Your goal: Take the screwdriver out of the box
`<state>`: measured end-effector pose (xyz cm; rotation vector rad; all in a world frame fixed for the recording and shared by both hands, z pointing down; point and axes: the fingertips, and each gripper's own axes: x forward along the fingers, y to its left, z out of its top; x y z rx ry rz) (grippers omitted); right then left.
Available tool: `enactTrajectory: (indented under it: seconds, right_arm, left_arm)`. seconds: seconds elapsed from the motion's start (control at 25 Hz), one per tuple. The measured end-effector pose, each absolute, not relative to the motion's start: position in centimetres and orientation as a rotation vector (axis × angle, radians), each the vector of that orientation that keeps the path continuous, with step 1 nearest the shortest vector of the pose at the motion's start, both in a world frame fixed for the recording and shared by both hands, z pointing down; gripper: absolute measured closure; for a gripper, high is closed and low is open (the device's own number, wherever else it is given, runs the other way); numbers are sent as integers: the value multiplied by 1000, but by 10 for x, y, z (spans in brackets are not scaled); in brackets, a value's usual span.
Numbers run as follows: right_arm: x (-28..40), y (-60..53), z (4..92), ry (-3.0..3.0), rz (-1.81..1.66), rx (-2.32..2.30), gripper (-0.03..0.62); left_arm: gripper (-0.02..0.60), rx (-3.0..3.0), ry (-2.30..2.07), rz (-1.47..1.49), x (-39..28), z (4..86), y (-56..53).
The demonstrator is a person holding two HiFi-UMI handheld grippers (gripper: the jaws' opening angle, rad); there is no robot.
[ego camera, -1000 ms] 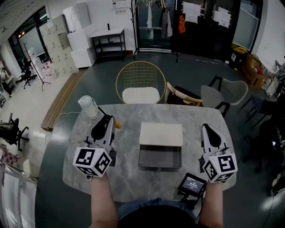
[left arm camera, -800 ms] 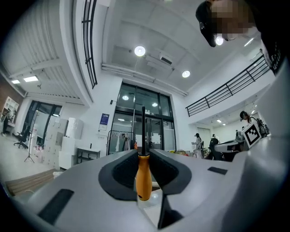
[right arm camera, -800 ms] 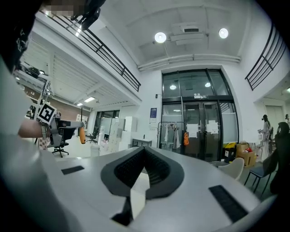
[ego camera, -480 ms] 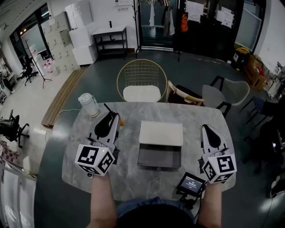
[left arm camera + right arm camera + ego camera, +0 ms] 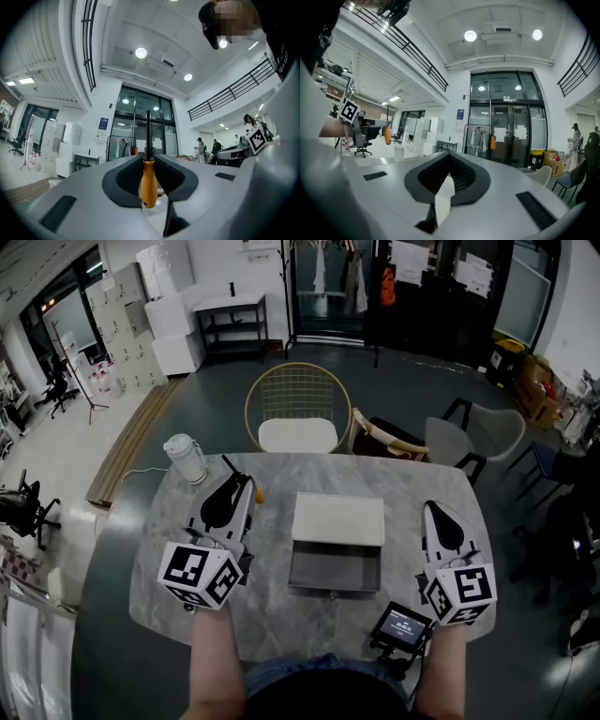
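The screwdriver (image 5: 148, 183) has an orange handle and a thin black shaft that stands upright. My left gripper (image 5: 149, 159) is shut on its handle. In the head view that left gripper (image 5: 246, 487) hovers over the left part of the marble table (image 5: 272, 624), with the screwdriver (image 5: 257, 493) at its tip, left of the box. The box (image 5: 335, 570) lies open at the table's middle, its grey tray looks empty, and its pale lid (image 5: 338, 519) lies behind. My right gripper (image 5: 435, 510) is to the right of the box. Its jaws (image 5: 449, 154) meet with nothing between them.
A white jug (image 5: 186, 460) stands at the table's far left corner. A small device with a screen (image 5: 403, 626) sits at the near edge by my right hand. A gold wire chair (image 5: 295, 413) and other chairs (image 5: 469, 442) stand beyond the table.
My left gripper with the screwdriver has shifted slightly away from me and to the right. The right gripper has kept still.
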<state>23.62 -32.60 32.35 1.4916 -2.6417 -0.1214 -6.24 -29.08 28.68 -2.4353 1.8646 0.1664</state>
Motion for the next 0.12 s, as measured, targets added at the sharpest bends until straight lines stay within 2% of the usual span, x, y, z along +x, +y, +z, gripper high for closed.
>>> enactTrajectory:
  seconds: [0.12]
  right_arm:
    - [237, -323, 320, -2640, -125, 1491, 569]
  left_arm:
    - [499, -2437, 1858, 165, -60, 283, -288]
